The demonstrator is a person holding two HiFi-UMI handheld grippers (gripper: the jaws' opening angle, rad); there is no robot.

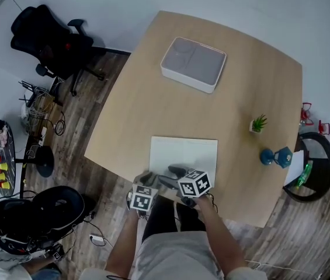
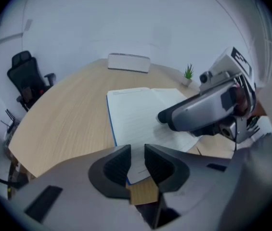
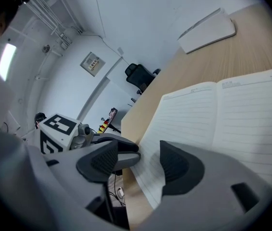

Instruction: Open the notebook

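Two risks: your left gripper (image 2: 136, 159), narrow over the near corner of the notebook (image 2: 138, 112), may crease a page; your right gripper (image 3: 143, 159), wide and seemingly empty, could drag it.

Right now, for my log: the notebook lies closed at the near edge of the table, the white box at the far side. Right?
No: the notebook lies open, as the right gripper view shows, at the near edge of the table, the white box at the far side.
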